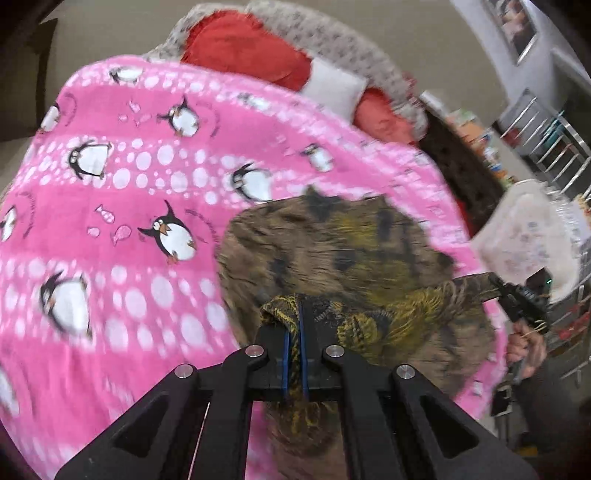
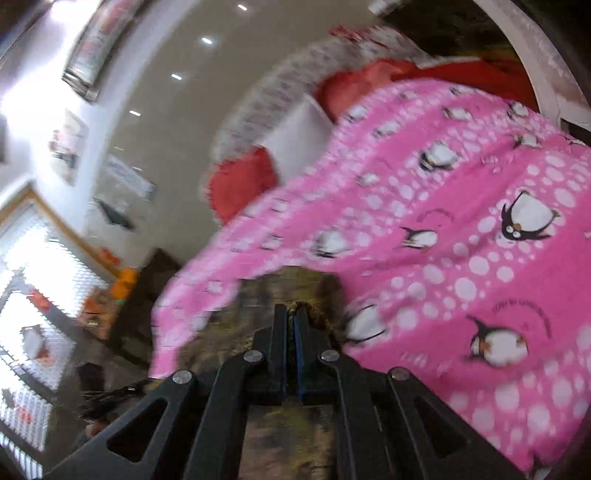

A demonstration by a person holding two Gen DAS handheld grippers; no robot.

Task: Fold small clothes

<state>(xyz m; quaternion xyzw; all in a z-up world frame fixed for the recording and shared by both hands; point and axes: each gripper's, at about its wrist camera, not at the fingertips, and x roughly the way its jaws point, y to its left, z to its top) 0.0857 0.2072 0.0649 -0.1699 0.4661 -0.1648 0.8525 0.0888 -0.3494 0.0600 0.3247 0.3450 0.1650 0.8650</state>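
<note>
A brown, black and yellow patterned cloth (image 1: 332, 243) hangs spread over a pink penguin-print blanket (image 1: 122, 221). My left gripper (image 1: 294, 314) is shut on a bunched yellow-and-black edge of the cloth. At the right edge of the left wrist view my right gripper (image 1: 496, 282) grips another corner of the cloth, pulled taut, with a hand (image 1: 526, 347) behind it. In the right wrist view my right gripper (image 2: 291, 310) is shut on the cloth (image 2: 273, 295), which hangs blurred below the fingers beside the blanket (image 2: 461, 258).
Red cushions (image 1: 240, 48) and a white pillow (image 1: 334, 86) lie at the far end of the bed against a speckled grey cover (image 1: 332, 33). Metal racks (image 1: 546, 136) and a white patterned cloth (image 1: 524, 236) stand to the right. Shelves and bright windows (image 2: 40, 258) fill the room's left side.
</note>
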